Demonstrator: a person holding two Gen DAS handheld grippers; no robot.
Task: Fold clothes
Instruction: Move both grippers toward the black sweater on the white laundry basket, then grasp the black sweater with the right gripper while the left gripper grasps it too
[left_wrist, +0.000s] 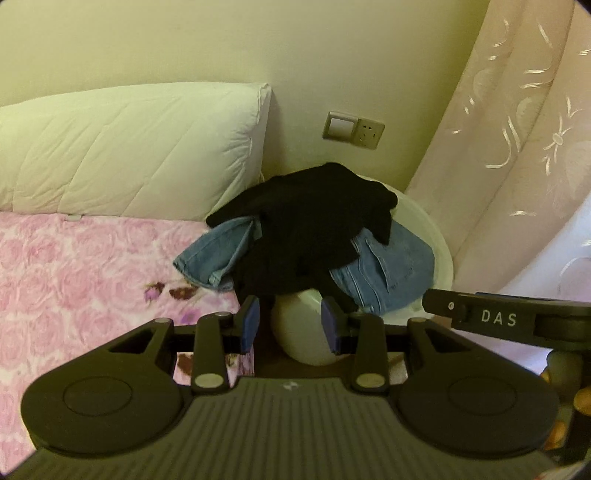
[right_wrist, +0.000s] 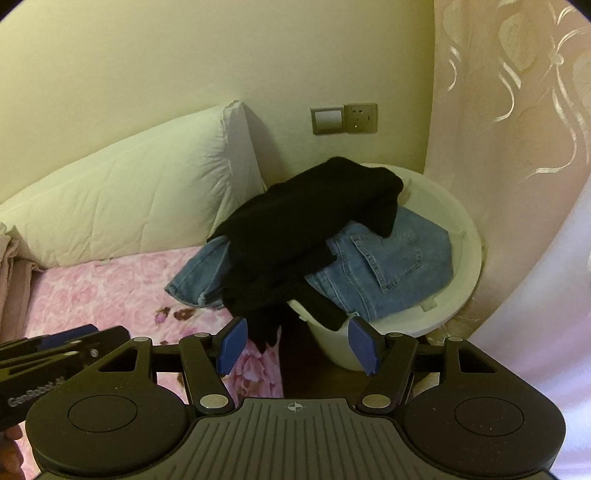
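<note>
A black garment (left_wrist: 314, 218) (right_wrist: 306, 225) lies heaped over blue jeans (left_wrist: 388, 266) (right_wrist: 391, 273) in a white round basket (left_wrist: 439, 236) (right_wrist: 469, 236) beside the bed. One jeans leg (left_wrist: 210, 258) (right_wrist: 199, 280) hangs over onto the pink bedspread. My left gripper (left_wrist: 291, 325) is open just short of the basket's near wall, below the hanging black cloth, with nothing between its blue pads. My right gripper (right_wrist: 297, 343) is open too, its pads either side of the dangling black hem and the basket rim, not touching them.
A pink rose-patterned bedspread (left_wrist: 74, 266) (right_wrist: 92, 291) covers the bed at left, with a white pillow (left_wrist: 122, 151) (right_wrist: 129, 195) against the wall. A switch and socket (left_wrist: 352, 129) (right_wrist: 343, 118) sit above the basket. Pink curtain (left_wrist: 517, 147) (right_wrist: 517, 147) hangs right.
</note>
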